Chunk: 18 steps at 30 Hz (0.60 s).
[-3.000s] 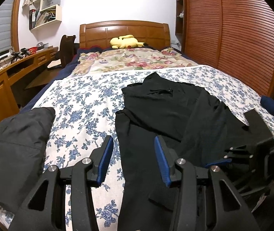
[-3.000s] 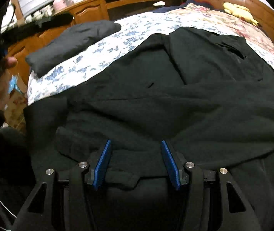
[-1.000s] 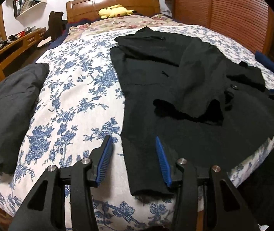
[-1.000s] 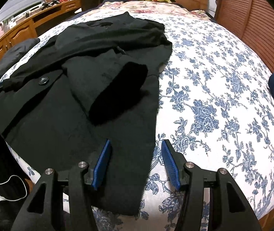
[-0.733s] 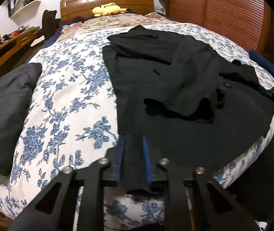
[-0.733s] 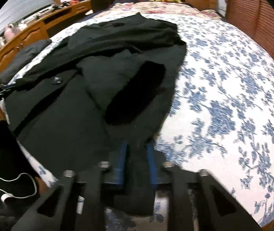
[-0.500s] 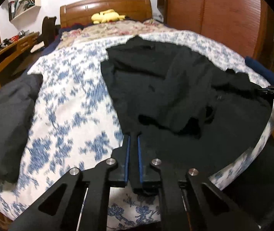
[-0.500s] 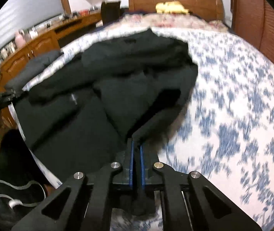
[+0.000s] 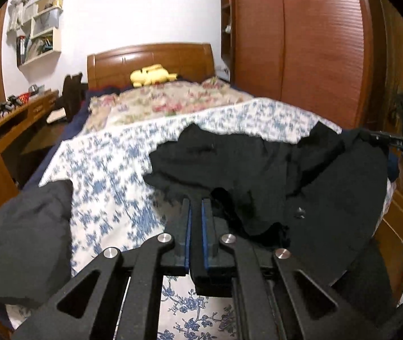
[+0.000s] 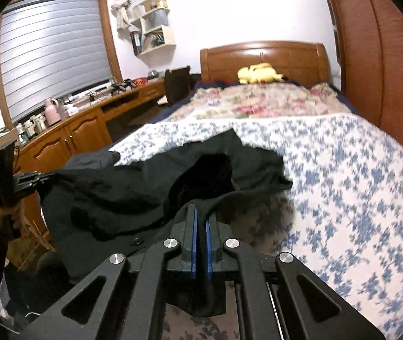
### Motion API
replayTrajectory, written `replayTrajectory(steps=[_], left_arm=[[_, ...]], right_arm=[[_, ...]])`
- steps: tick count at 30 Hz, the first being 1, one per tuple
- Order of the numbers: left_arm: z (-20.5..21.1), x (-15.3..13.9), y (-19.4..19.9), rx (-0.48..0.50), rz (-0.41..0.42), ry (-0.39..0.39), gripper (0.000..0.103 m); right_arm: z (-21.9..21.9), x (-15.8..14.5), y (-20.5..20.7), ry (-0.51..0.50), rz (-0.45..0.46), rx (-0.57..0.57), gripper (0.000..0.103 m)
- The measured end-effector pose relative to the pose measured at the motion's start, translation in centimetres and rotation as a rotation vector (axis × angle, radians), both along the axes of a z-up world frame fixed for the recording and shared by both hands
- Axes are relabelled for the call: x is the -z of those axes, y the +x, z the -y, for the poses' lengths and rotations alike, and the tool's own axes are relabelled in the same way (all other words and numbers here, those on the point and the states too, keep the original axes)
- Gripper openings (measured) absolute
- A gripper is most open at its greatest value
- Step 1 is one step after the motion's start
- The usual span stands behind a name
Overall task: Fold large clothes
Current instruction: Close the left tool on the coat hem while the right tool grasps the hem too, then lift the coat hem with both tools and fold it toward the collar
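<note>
Left gripper (image 9: 197, 206) pinching black coat (image 9: 300, 170) hem, right gripper (image 10: 200, 212) clamped on opposite corner, hem lifted above floral bedspread (image 10: 343, 170), yellow plush (image 9: 152, 75) by headboard

Open floral bedspread (image 10: 343, 170) lies clear right of the black coat (image 10: 133, 187); a dark folded garment (image 9: 29, 238) blocks the left edge (wooden bench (image 10: 68, 138) beyond); wardrobe (image 9: 300, 42) hems the right.
</note>
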<state>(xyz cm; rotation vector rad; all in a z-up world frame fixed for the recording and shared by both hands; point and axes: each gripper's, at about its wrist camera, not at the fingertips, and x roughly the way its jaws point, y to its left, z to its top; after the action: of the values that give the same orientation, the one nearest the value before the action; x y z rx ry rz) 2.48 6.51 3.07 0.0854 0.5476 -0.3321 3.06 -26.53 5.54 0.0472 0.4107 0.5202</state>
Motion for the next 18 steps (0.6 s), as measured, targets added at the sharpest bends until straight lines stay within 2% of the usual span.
replayTrajectory(steps=[7, 13, 16, 18], left_arm=[[-1.1, -5.2, -3.7, -0.002, 0.093, -0.036, 0.006], [-0.9, -8.6, -7.2, 0.012, 0.175, -0.039, 0.006], [-0.6, -8.9, -7.1, 0.015, 0.181, -0.04, 0.006], [-0.5, -8.5, -5.9, 0.005, 0.166, -0.04, 0.006]], right_arm=[[3.3, -3.6, -6.5, 0.023, 0.086, 0.019, 0.004], [5.8, -5.3, -12.9, 0.033, 0.154, 0.02, 0.004], [6.3, -5.3, -13.5, 0.01, 0.181, 0.029, 0.004], [5.8, -4.8, -12.1, -0.002, 0.178, 0.036, 0.004]])
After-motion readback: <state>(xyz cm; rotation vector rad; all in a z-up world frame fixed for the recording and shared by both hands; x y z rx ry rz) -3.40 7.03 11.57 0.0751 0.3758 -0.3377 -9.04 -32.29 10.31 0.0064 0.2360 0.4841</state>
